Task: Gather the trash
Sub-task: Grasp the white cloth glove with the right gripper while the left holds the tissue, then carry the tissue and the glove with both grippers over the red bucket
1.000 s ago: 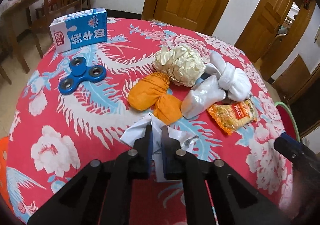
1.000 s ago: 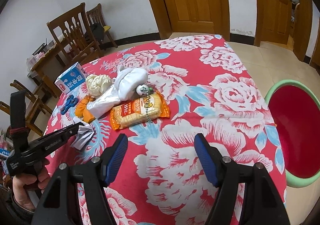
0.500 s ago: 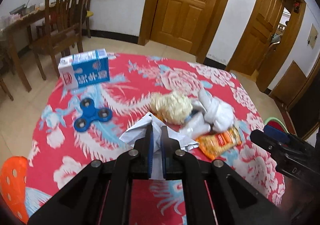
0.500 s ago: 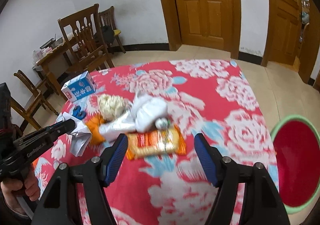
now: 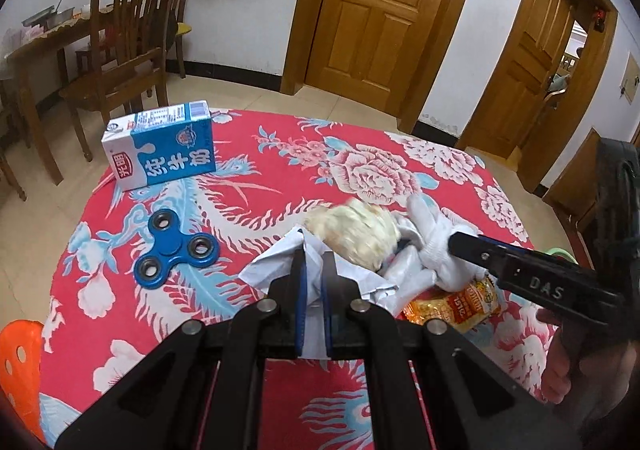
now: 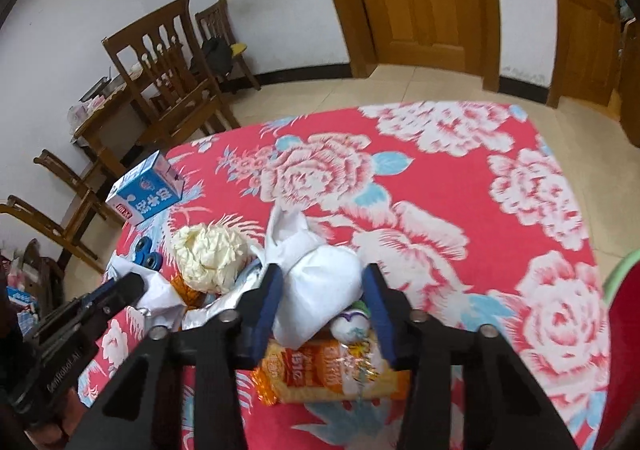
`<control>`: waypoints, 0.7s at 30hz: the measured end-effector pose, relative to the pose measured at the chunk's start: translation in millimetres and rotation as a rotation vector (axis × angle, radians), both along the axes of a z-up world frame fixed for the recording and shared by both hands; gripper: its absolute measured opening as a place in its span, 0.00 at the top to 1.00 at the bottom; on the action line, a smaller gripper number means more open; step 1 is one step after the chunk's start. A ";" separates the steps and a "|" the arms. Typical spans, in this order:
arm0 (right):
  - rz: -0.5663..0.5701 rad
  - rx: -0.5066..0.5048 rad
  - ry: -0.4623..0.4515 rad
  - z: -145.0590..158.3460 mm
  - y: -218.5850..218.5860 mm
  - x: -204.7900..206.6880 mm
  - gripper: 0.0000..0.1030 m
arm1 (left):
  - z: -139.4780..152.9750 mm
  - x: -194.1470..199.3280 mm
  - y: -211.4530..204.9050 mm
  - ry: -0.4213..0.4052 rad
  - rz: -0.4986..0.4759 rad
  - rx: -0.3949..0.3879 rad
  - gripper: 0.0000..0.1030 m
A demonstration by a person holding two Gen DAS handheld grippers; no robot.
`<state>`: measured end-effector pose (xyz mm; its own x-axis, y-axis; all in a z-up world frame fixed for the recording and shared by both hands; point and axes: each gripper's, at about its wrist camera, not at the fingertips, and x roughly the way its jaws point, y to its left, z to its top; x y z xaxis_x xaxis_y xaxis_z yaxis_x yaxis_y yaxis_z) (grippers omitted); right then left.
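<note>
Left gripper, nearest the lens in the left wrist view: jaws closed on a crumpled white paper, which is pinched between the blue pads and lifted clear of the red flowered tablecloth. Right gripper: jaws closing, with a white cloth bundle between them; the left pad lies against the bundle, and whether the right pad touches it cannot be told. Taking the bundle as landmark, an orange snack packet lies flat just in front of it, on the near side, and a small round white object sits between bundle and packet. To the bundle's left, touching or nearly so, rests a pale yellow crumpled wad, with a silvery wrapper below the wad. Farther left of the bundle lies a blue fidget spinner, and beyond it, well apart near the table's far left edge, a blue and white milk carton on its side. To the bundle's right, off the table edge, a green-rimmed red bin is partly in view. Behind the table stand wooden chairs and wooden doors.
</note>
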<state>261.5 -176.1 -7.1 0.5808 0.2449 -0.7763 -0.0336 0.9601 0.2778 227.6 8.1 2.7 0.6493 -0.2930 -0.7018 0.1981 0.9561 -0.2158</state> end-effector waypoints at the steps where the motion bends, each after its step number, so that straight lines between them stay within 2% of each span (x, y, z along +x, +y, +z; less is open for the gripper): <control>1: 0.003 -0.004 0.006 -1.0 1.0 0.2 0.77 | -0.9 -0.1 -0.9 0.002 -0.003 -0.001 0.95; 2: 0.008 -0.005 0.001 -1.1 2.0 -0.9 0.88 | -1.2 -1.1 -1.7 0.002 -0.005 -0.002 0.95; 5: 0.014 -0.004 -0.042 5.1 2.9 -8.9 0.94 | 0.1 -3.9 -3.3 -0.002 -0.011 -0.007 0.95; 14: 0.001 0.057 -0.168 46.1 -8.0 -51.4 0.95 | 16.8 -20.6 -5.4 -0.032 -0.027 -0.027 0.95; 21: -0.030 0.071 -0.211 67.6 -18.3 -88.0 0.95 | 33.0 -40.4 -18.1 -0.062 -0.068 -0.040 0.95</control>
